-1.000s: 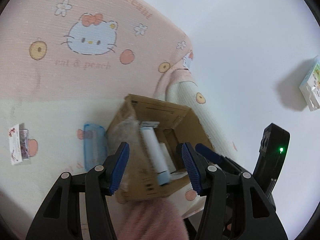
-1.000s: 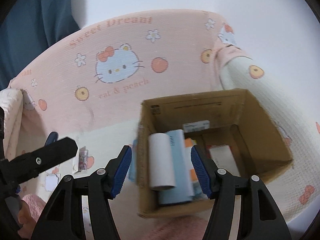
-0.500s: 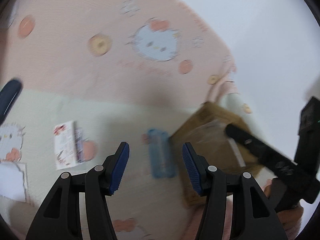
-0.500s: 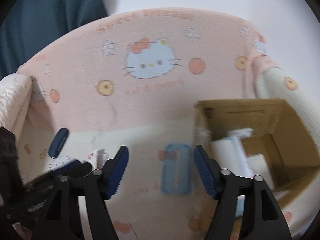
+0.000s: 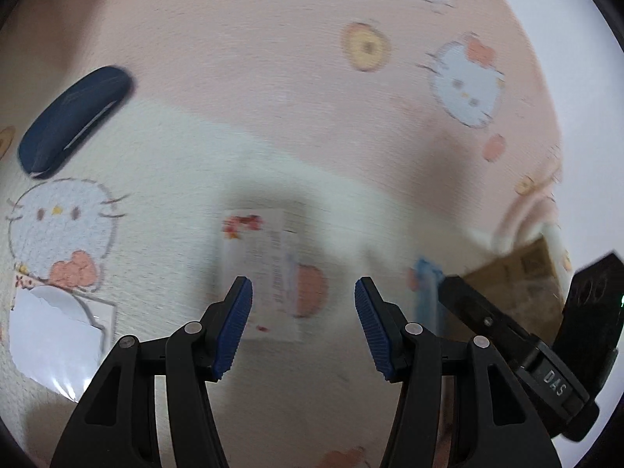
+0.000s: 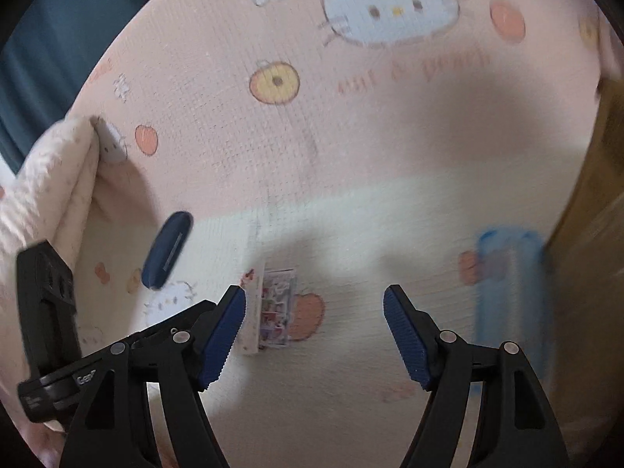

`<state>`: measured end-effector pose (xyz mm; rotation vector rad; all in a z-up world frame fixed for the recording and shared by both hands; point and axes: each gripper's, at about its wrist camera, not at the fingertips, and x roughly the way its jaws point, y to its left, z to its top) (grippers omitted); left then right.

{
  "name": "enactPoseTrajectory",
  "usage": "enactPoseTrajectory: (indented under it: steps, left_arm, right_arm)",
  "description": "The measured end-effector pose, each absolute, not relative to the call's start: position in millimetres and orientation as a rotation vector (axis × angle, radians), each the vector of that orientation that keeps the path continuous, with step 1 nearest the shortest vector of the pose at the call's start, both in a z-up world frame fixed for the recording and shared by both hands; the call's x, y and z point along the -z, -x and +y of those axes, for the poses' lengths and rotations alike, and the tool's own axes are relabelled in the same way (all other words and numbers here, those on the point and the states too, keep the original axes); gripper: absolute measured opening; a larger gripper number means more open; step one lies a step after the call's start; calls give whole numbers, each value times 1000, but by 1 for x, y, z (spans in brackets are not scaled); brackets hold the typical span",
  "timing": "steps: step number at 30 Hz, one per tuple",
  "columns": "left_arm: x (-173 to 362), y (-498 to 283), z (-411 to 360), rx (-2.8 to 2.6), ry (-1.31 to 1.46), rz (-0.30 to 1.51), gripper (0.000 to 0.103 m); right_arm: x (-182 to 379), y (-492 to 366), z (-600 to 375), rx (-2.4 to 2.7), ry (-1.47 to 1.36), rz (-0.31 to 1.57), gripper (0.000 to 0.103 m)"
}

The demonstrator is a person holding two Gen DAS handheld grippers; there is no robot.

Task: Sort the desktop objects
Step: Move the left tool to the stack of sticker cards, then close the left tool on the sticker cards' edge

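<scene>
Both grippers, left (image 5: 303,327) and right (image 6: 314,335), hover with jaws apart and empty; card (image 5: 261,273), blue case (image 6: 511,284) and dark case (image 5: 74,121) remain unsorted beside the box (image 5: 518,284).

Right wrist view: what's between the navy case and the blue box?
The small sticker pack lies between navy case and blue box; otherwise bare blanket.

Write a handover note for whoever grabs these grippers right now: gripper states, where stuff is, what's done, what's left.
Left gripper: open, empty, above the sticker pack.
Right gripper: jaws just opened wide, empty.
On the blanket: sticker pack, navy case, blue case beside the box, white packet at the left.
Done: box contents not visible now.
Left: those four things.
</scene>
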<state>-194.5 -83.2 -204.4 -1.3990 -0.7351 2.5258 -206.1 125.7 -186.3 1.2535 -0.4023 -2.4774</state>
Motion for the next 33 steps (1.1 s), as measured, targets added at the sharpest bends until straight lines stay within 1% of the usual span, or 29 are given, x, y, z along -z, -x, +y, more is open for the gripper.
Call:
enactPoseTrajectory:
  steps: [2,3,4,7,9,11,13,14,18,23,24,25,26,29,30,33]
  left_arm:
    - [214,195,-89,-2563,1442,-729,44]
    - [224,197,-94,-2570,1488,-746,33]
    - [231,198,-97,-2564,1528,-769,30]
    - [259,200,-97,-2482,1690,-812,24]
    - [263,200,-92,-2462,1706,-812,24]
    - [262,200,-87,-2471,1695,-783,24]
    - [261,201,-80,-2498,1699,-710,24]
    - [262,200,-79,-2501,1704,-693,24]
    - [263,199,-79,-2498,1705,-698,24]
    - [265,196,-81,-2465,1702,-739,23]
    - [266,196,-81,-2439,1700,-760,23]
    - [266,200,-79,-2433,1697,-756,23]
    - [267,198,-78,-2431,1693,-754,23]
    - [267,196,-75,-2433,1690,-731,23]
    - [267,196,-73,-2438,1689,-715,23]
    - [267,196,-67,-2411,1694,-701,23]
  right_arm:
    - [204,210,126,2415,-1293,-501,72]
    - [212,210,124,2375,-1316,-541,72]
    - [218,210,122,2341,-1330,-562,72]
    - [231,209,112,2307,-1318,-564,72]
    - [243,212,107,2277,-1313,-596,72]
    - [258,219,105,2222,-1340,-666,69]
    - [271,224,105,2209,-1339,-718,54]
    - [275,226,104,2224,-1339,-717,52]
    - [288,229,93,2236,-1372,-656,52]
    - [287,222,86,2273,-1339,-575,50]
    - [289,221,86,2278,-1332,-574,44]
    - [290,220,86,2274,-1331,-577,30]
    - [293,221,84,2256,-1344,-582,25]
    - [295,219,85,2267,-1335,-572,18]
    - [294,219,84,2275,-1337,-553,13]
    - [291,216,86,2268,-1368,-535,10]
